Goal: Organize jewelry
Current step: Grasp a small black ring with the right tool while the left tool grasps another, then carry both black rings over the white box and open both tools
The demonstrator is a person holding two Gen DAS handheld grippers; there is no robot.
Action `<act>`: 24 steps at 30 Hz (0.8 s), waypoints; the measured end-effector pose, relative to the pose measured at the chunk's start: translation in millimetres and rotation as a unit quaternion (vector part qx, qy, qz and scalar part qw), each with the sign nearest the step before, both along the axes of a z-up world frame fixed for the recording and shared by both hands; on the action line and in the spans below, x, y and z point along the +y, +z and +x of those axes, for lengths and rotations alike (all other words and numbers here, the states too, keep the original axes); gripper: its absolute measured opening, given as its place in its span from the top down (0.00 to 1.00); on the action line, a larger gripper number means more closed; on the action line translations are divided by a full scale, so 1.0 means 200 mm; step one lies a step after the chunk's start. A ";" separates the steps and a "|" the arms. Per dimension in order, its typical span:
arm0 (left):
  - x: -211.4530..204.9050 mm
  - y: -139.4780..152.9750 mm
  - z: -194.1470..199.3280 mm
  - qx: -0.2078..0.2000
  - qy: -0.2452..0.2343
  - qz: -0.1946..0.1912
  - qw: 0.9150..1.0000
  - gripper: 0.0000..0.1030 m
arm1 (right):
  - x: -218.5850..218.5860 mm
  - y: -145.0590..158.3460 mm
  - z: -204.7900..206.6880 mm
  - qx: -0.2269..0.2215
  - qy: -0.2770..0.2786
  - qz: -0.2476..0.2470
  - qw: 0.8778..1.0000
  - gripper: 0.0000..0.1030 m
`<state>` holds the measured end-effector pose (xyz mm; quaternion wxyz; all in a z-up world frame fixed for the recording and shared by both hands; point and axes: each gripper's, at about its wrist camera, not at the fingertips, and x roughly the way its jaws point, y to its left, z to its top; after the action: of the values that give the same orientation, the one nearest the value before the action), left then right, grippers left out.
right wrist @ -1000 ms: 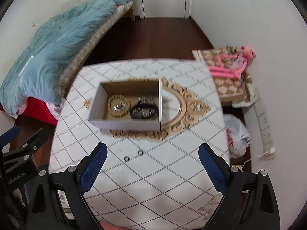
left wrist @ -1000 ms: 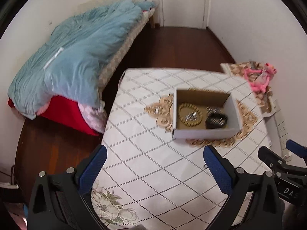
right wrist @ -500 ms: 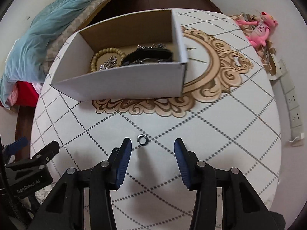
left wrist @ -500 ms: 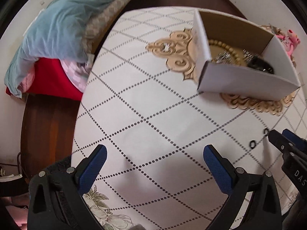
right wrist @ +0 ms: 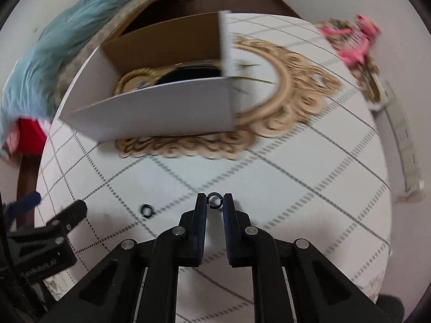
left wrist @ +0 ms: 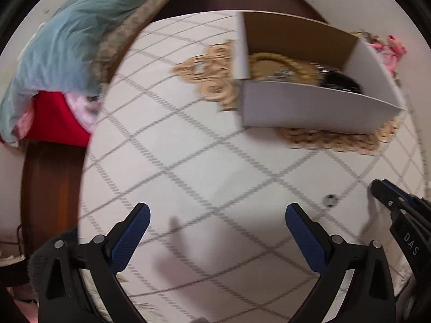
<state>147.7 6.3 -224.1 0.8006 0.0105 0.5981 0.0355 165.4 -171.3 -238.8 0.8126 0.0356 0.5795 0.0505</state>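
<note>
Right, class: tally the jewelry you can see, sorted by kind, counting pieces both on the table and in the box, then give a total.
Small rings on the table: 2, one between the right gripper fingers, one lying loose.
Beaded bracelets in the box: 1.
Black bands in the box: 1.
Total: 4; blur may hide more.

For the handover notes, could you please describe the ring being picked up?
On the white table, in front of the cardboard box, lie two small rings. It is the silver ring between the right tongs; the black ring lies alone.
</note>
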 end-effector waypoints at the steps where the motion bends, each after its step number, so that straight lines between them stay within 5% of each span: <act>1: -0.04 0.00 0.00 -0.001 -0.006 -0.007 1.000 0.01 | -0.04 0.01 -0.01 0.000 -0.010 0.001 1.000 0.88; 5: -0.23 -0.01 -0.01 -0.013 -0.046 -0.024 0.999 0.01 | -0.16 0.01 -0.07 0.002 -0.037 0.000 0.999 0.88; 12: -0.42 -0.07 0.01 -0.014 -0.097 -0.024 0.995 0.75 | -0.25 0.00 -0.09 0.002 -0.055 0.000 0.998 0.88; 15: -0.44 -0.06 0.02 -0.024 -0.107 -0.028 0.994 0.87 | -0.25 0.01 -0.07 -0.002 -0.059 0.000 0.998 0.88; 24: -0.41 -0.07 0.04 -0.032 -0.105 -0.037 0.993 0.90 | -0.27 0.04 -0.07 -0.011 -0.062 0.000 0.998 0.88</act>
<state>155.7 -76.0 -237.1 0.8185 0.0427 0.5686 -0.0708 152.1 -224.6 -231.3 0.8204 0.0711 0.5673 0.0009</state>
